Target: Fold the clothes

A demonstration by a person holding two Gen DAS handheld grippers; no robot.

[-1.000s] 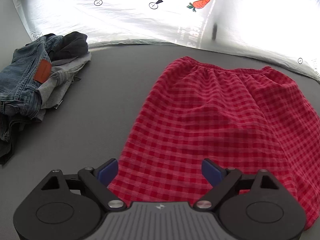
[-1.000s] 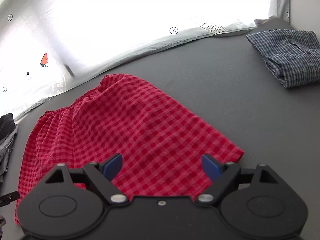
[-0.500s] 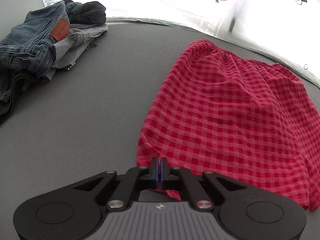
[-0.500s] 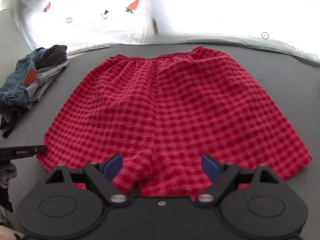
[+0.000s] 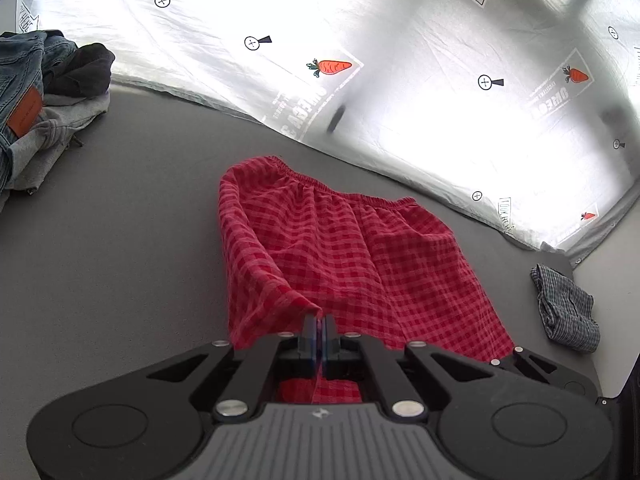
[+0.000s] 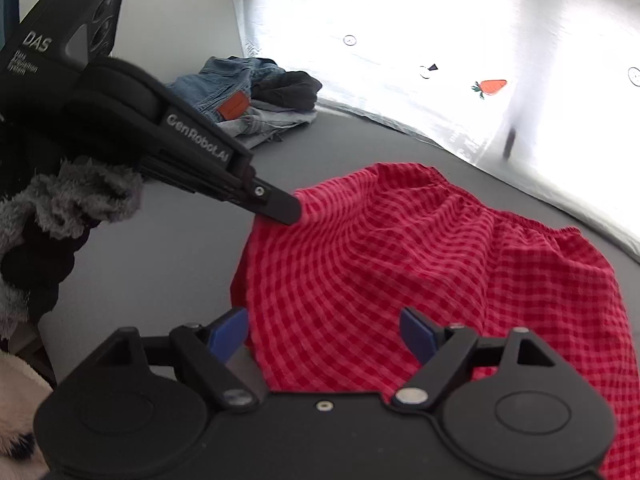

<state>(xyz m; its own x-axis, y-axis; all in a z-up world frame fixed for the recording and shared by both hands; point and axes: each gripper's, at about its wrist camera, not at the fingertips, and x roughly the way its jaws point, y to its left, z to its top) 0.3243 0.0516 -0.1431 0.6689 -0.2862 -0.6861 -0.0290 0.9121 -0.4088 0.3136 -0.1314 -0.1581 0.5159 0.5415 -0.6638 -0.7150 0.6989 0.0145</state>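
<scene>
Red checked shorts (image 5: 360,256) lie on the grey table, waistband toward the far side. My left gripper (image 5: 319,334) is shut on the shorts' left hem corner and holds it lifted, so the cloth drapes up in a fold. In the right wrist view the left gripper (image 6: 294,210) shows pinching the raised cloth of the shorts (image 6: 420,264). My right gripper (image 6: 326,334) is open, its blue pads over the near hem of the shorts, holding nothing.
A pile of jeans and dark and grey clothes (image 5: 36,108) lies at the far left, and shows in the right wrist view (image 6: 256,100). A folded blue plaid garment (image 5: 568,308) lies at the right. A white carrot-print sheet (image 5: 400,60) borders the table's far side.
My left gripper, shut on the hem corner, has lifted it up and over toward the right. The right gripper stayed open and shifted left along the near hem.
</scene>
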